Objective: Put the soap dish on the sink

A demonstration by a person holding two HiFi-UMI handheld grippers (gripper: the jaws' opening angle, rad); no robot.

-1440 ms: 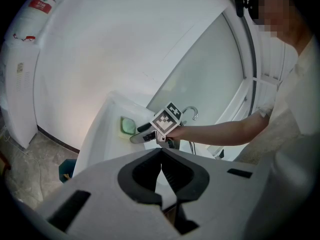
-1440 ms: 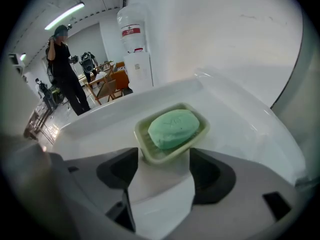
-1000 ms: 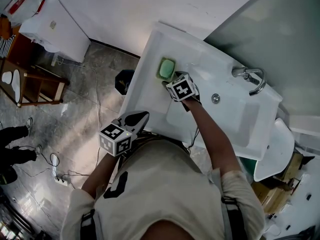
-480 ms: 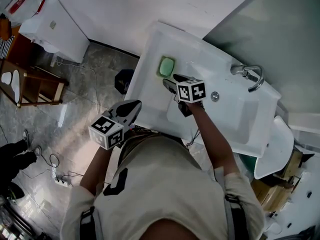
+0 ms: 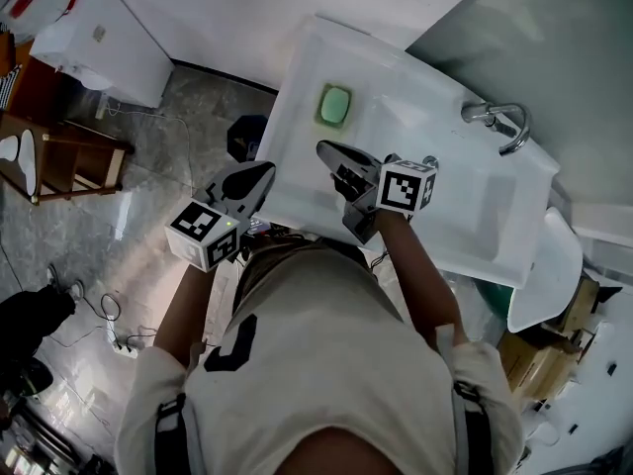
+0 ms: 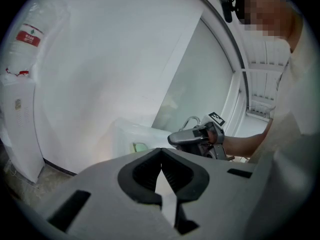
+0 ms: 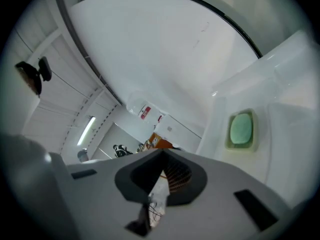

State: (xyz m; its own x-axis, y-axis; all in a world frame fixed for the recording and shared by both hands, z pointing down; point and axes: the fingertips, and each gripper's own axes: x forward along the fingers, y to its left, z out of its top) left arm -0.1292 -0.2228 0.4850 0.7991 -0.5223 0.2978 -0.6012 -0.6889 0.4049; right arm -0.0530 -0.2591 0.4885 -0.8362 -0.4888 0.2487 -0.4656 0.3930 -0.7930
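A pale green soap dish holding a green bar rests on the flat left rim of the white sink. It also shows in the right gripper view and, small, in the left gripper view. My right gripper hovers above the sink's front part, clear of the dish. Its jaws have just been closing and now stand shut, with nothing between them. My left gripper is held off the sink's front left edge, jaws together and empty.
A chrome faucet stands at the back of the basin. On the grey floor are a white cabinet, a wooden stool, a black object and cables. A white fixture sits right of the sink.
My right gripper has pulled up and back from the soap dish and its jaws have closed empty. The dish stays on the rim. My left gripper shifted a little up and left.
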